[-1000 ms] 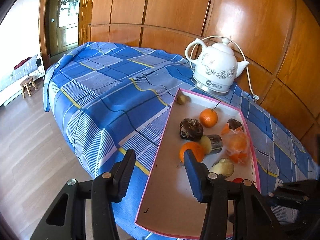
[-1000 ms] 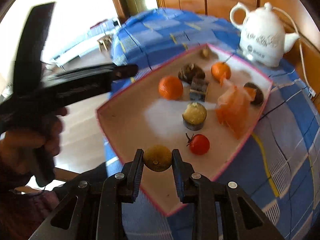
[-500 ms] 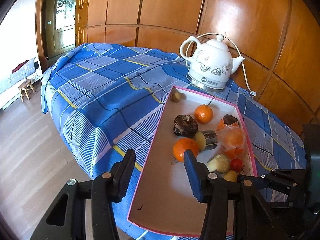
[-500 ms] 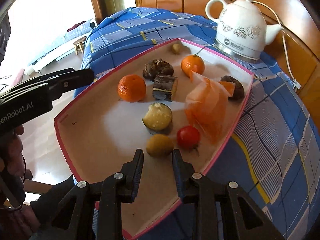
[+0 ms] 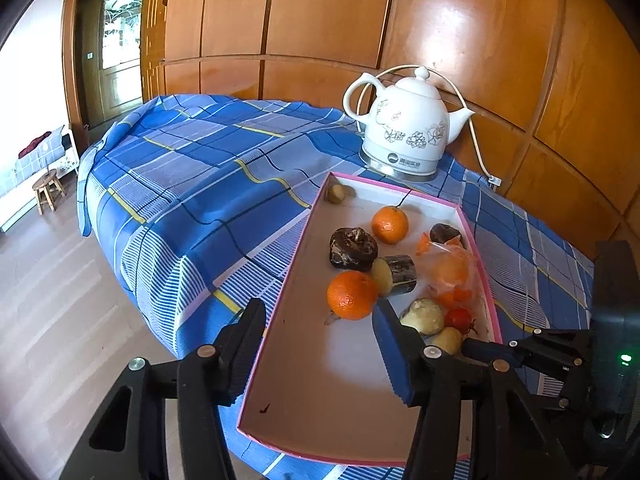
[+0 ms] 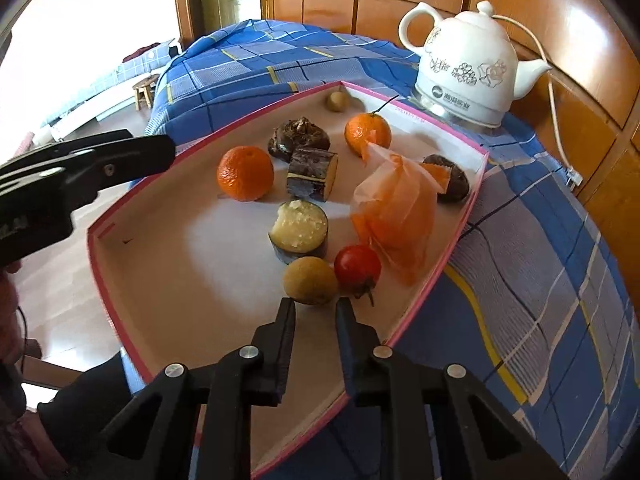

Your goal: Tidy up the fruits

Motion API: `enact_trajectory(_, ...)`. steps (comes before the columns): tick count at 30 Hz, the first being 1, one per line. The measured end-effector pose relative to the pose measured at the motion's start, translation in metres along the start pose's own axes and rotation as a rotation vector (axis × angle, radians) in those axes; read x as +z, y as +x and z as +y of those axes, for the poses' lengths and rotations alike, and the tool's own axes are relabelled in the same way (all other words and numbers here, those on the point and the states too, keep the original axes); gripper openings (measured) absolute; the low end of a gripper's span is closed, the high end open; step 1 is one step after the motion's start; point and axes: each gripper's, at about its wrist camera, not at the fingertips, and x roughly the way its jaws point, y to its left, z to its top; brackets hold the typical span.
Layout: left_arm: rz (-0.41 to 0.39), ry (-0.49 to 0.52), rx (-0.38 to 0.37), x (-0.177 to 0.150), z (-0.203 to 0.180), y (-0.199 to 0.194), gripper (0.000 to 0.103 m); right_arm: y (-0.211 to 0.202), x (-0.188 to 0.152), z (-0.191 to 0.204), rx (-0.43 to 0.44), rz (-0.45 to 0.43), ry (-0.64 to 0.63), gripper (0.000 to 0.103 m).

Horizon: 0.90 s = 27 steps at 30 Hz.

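Jaws: left gripper (image 5: 318, 330) opening, empty, astride the pink-rimmed tray's (image 6: 440, 276) edge; right gripper (image 6: 315, 320) closed on nothing. Nearer orange (image 5: 351, 294) ahead of the left jaws, likely next: wider opening, then down. Small tan fruit (image 6: 310, 280) resting beside the cherry tomato (image 6: 357, 267).

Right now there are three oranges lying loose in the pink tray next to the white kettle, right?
Not quite. Only two loose oranges lie in the pink tray: one orange near the left rim and another orange with a stem nearer the white kettle. The right wrist view shows it. The other orange thing is a plastic bag.
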Motion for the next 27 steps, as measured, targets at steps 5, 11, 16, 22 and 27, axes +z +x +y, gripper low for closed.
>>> enact_trajectory(5, -0.005, 0.008, -0.003, 0.0, -0.002, -0.002, 0.058, -0.002, -0.002, -0.003, 0.017, -0.01, 0.023, 0.021)
enact_trajectory(11, -0.008, 0.008, -0.002, -0.001, -0.003, -0.003, 0.059, -0.005, -0.004, -0.001, 0.018, -0.022, 0.038, 0.021)
enact_trajectory(16, -0.004, 0.005, 0.001, -0.001, -0.003, -0.002, 0.06, -0.007, -0.007, -0.002, 0.057, -0.025, 0.055, 0.022)
enact_trajectory(22, -0.014, -0.006, 0.011, 0.0, 0.001, -0.003, 0.061, -0.014, -0.007, -0.007, 0.067, -0.046, 0.081, 0.025)
enact_trajectory(27, -0.006, -0.009, 0.016, -0.001, 0.002, -0.001, 0.061, -0.024, -0.01, -0.014, 0.057, -0.077, 0.105, 0.025)
